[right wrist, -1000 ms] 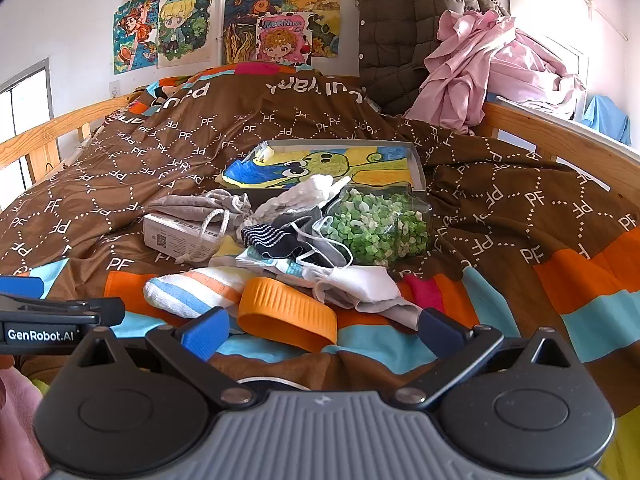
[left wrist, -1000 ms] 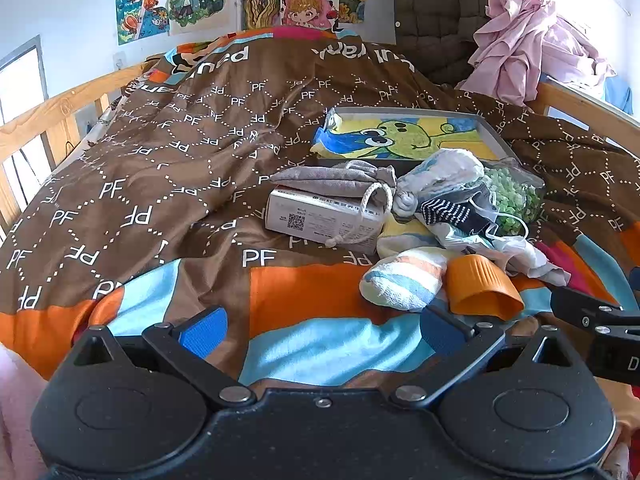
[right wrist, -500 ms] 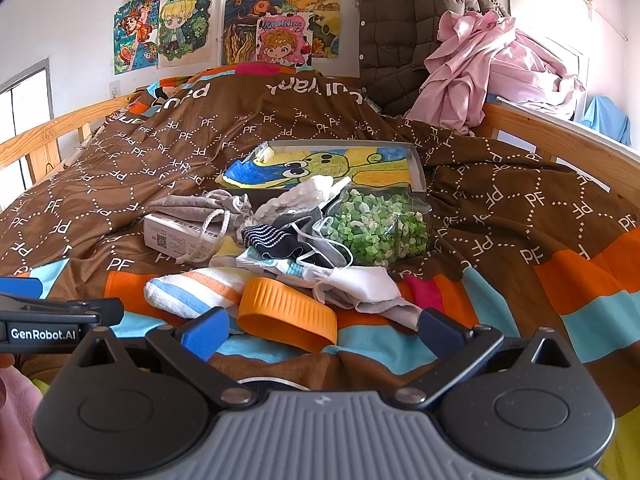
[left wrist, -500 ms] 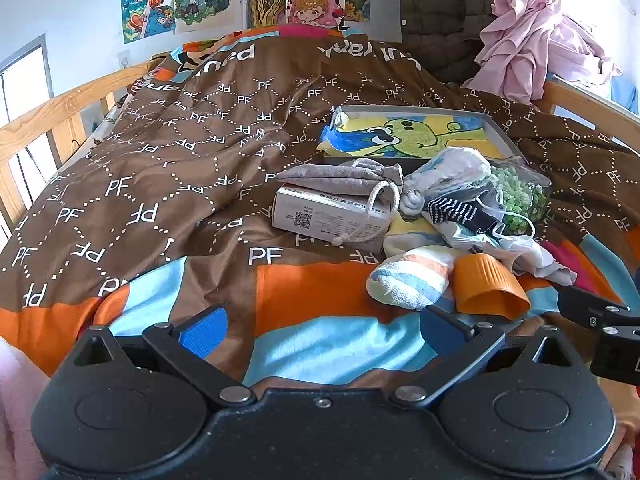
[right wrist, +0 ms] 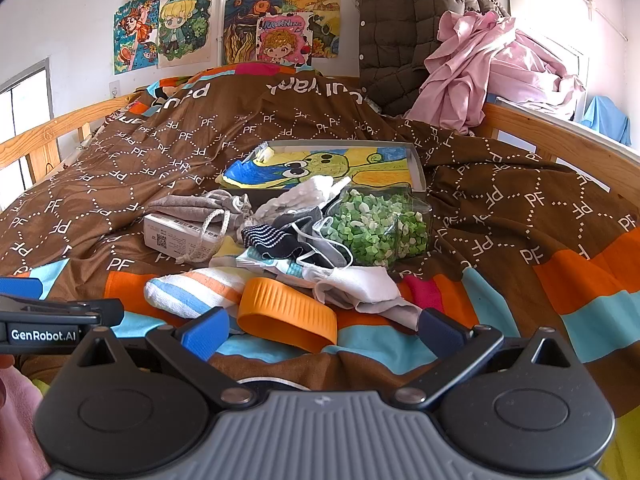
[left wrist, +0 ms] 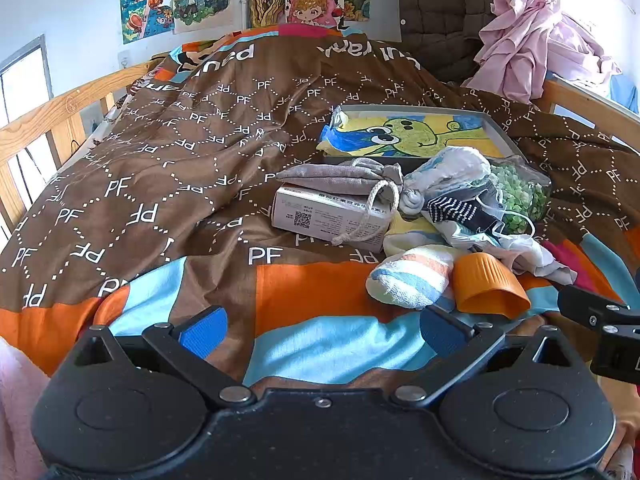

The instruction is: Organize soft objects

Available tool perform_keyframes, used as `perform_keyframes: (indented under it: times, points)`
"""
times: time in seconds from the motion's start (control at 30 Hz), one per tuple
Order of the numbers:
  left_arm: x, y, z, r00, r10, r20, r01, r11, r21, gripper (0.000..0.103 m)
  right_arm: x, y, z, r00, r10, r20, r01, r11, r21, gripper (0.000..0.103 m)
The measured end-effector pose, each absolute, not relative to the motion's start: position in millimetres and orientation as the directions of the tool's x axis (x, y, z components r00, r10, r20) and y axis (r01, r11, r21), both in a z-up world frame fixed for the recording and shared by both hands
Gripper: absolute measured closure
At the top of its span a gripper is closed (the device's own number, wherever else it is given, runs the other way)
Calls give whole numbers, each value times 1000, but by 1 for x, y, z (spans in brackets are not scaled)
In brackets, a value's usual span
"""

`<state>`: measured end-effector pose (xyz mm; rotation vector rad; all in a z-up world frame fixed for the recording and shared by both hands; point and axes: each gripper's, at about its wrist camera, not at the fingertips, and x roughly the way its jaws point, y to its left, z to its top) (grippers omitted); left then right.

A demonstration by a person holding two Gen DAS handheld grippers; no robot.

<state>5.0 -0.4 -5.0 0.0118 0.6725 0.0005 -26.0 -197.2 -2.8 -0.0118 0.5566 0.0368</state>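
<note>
I hold both claws low over the near edge of the bed, and neither has touched anything yet. My left gripper is spread wide with nothing between its blue pads, hanging over the light-blue and orange bands of the quilt. My right gripper is likewise released and empty, with the orange ribbed cup lying on its side just beyond its fingertips.

I judge this to be the very start: sizing up the pile before a first pick. Just past the cup, to its left, lies the striped towel roll; to its right a white cloth sprawls. Behind them a dark striped sock is tangled with cords, with a clear bag of green bits on the right. On the left a grey drawstring pouch rests on a white box.

Farther off sits a shallow tray lined with a frog drawing, probably where the soft things go. The next move calls for reaching forward, closing on one soft piece, likely the towel roll, without dragging the cords.
</note>
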Motion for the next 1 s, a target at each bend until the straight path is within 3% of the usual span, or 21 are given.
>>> perform_keyframes:
  times: [0.43, 0.9, 1.0]
  points:
    - [4, -1, -5, 783, 10, -622, 5, 1000, 22, 1, -26, -197, -3, 848, 32, -528, -38, 999, -2, 0]
    - [8, 4, -6, 757, 97, -647, -75, 995, 61, 1, -27, -196, -2, 842, 51, -537, -52, 999, 14, 0]
    - [13, 7, -5, 739, 46, -672, -40, 999, 24, 1, -22, -195, -4, 828, 67, -557, -66, 998, 22, 0]
